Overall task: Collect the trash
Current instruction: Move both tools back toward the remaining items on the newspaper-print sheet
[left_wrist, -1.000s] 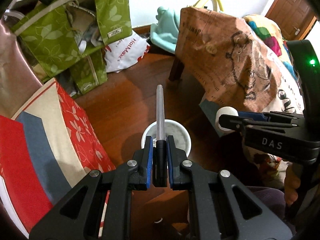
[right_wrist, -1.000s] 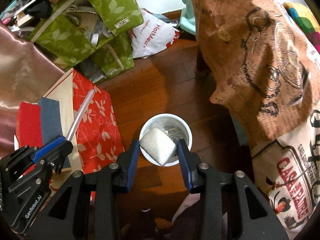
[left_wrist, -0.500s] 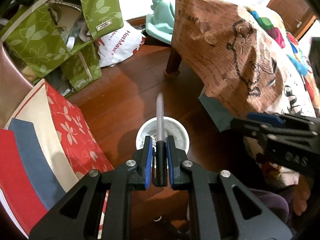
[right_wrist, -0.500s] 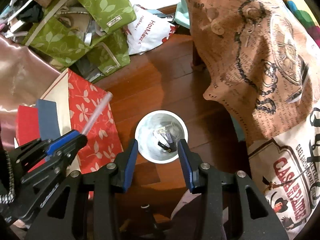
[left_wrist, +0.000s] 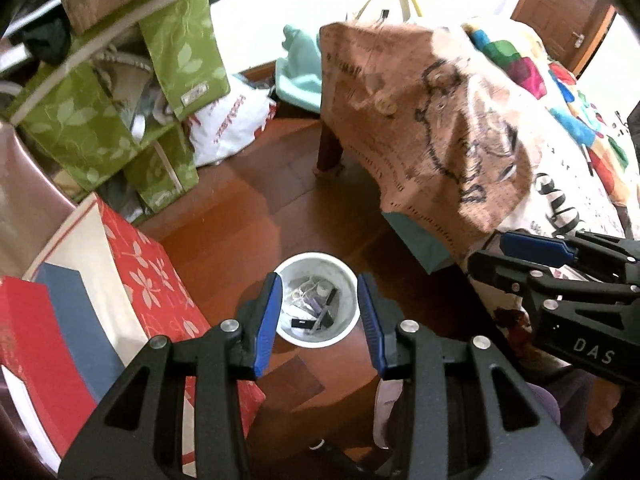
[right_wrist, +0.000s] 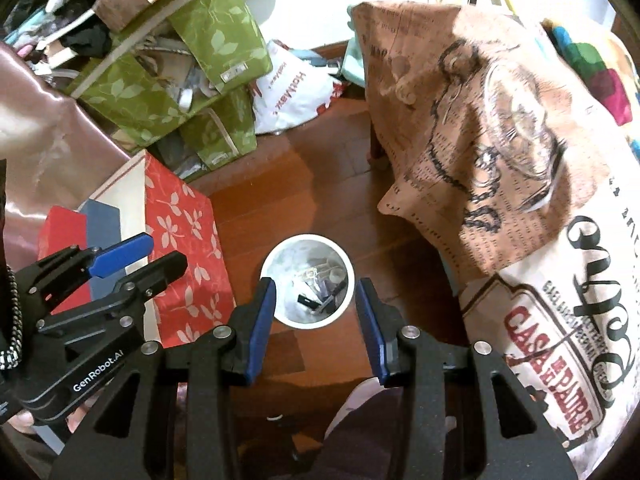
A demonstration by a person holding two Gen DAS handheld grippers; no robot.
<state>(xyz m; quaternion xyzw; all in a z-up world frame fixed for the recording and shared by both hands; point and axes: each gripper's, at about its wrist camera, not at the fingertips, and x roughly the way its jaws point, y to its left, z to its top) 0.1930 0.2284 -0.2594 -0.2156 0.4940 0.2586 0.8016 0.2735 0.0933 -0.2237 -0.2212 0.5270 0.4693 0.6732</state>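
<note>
A white round bin (left_wrist: 316, 257) stands on the wooden floor, directly below both grippers, and shows again in the right wrist view (right_wrist: 308, 237). Several small bits of trash (left_wrist: 314, 312) lie at its bottom, a dark pen and wrappers among them (right_wrist: 320, 294). My left gripper (left_wrist: 318, 280) hangs above the bin with its jaws opening and nothing between them. My right gripper (right_wrist: 315, 282) is open and empty over the same bin. Each gripper appears in the other's view: the right gripper (left_wrist: 524, 250) at the right edge, the left gripper (right_wrist: 132, 256) at the left edge.
A red floral box (left_wrist: 148, 280) lies left of the bin. Green leaf-print storage boxes (left_wrist: 100, 128) and a white plastic bag (left_wrist: 228, 124) are stacked behind it. A table draped in printed cloth (left_wrist: 432, 128) rises close on the right, with a table leg (left_wrist: 328, 156) behind the bin.
The pen has left the left gripper, whose jaws have spread apart. The grey pad has dropped from the right gripper into the bin. Both grippers have risen.
</note>
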